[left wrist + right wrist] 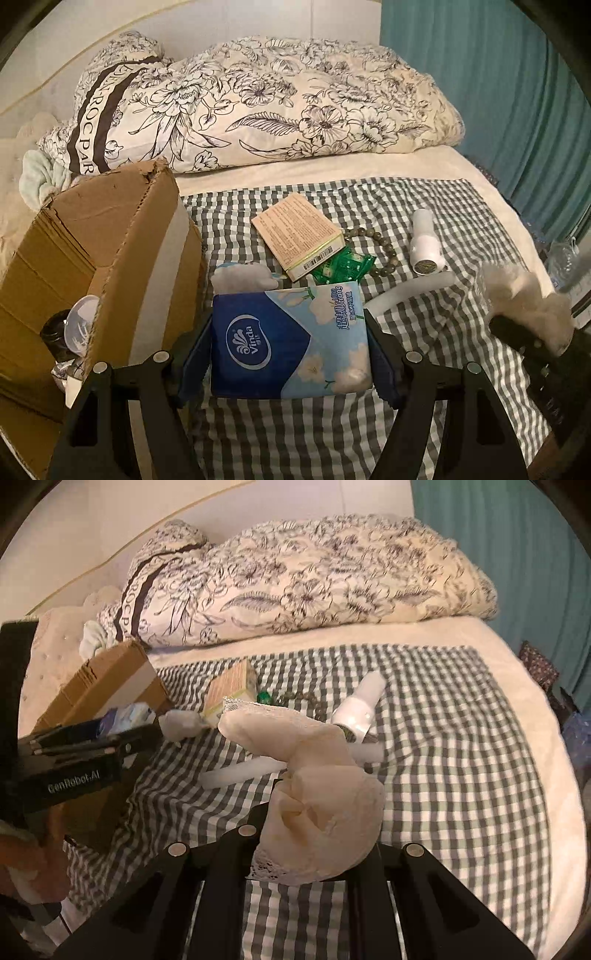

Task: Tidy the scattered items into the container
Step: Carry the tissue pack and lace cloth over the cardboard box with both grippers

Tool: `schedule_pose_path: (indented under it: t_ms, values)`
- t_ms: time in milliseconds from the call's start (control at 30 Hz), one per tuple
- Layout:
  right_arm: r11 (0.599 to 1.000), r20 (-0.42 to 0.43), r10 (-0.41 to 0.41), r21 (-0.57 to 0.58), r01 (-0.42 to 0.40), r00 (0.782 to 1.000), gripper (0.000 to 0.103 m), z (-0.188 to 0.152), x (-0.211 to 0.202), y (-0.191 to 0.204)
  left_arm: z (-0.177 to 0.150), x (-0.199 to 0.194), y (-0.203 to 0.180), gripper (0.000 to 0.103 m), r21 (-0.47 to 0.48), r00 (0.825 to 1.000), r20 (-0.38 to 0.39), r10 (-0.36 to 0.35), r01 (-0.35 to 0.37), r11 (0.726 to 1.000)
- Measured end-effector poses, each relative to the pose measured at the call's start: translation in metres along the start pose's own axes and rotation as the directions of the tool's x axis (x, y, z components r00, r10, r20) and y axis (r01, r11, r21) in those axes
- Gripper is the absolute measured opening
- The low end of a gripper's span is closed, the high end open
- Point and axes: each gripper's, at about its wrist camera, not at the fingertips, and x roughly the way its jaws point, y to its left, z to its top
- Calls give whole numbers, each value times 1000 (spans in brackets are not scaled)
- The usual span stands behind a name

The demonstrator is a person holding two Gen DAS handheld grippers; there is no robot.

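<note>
Bedroom setup, checked cloth (424,325) spread over a cream bed, floral duvet (280,99) bunched along the back and a teal curtain (517,110) off to the side

Left gripper (290,350) sits low and level over the cloth, pointing toward the duvet, both fingers pressed flat against the sides of a blue Vinda tissue pack (291,343), so it's clamped on that. The pack is a soft rectangle, dark blue logo panel on one end, pale blue with white flowers on the other, lifted just above the cloth right next to the cardboard box (107,258). The box stands just to the left of the pack with its flap up, and a dark jar (59,334) and some clear plastic stuff show inside it

Right gripper (314,834) is further right and tilted down at the cloth, fingers squeezed onto a cream lace-trimmed cloth (321,805) that's all crumpled up and flops forward over the tips

Still out on the checks, beyond the pack: a tan carton (301,236) lying on green sachets (341,267), a bead bracelet (384,251) beside it, a white bottle (424,243) on its side, a white stick (406,291) near it, and a small whitish bundle (243,277) touching the far edge of the pack
</note>
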Motion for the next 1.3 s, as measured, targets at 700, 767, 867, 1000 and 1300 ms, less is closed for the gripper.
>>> schedule_pose_path:
  t_ms: [700, 767, 867, 1000, 1300]
  values:
    - [995, 144, -91, 49, 85, 985, 11, 16, -85, 25, 6, -88, 19, 75, 69, 994, 97, -55, 48, 996]
    - [995, 157, -90, 51, 83, 984, 11, 19, -92, 28, 9, -98, 22, 75, 67, 992, 111, -59, 51, 996]
    - [996, 178, -85, 51, 77, 980, 11, 23, -102, 34, 16, -111, 27, 75, 58, 989, 130, -70, 63, 996]
    - [996, 203, -82, 52, 73, 976, 11, 27, -112, 42, 20, -123, 32, 75, 56, 985, 158, -75, 67, 996]
    - [996, 218, -79, 67, 66, 973, 11, 34, -119, 53, 24, -126, 55, 75, 33, 983, 169, -70, 65, 997]
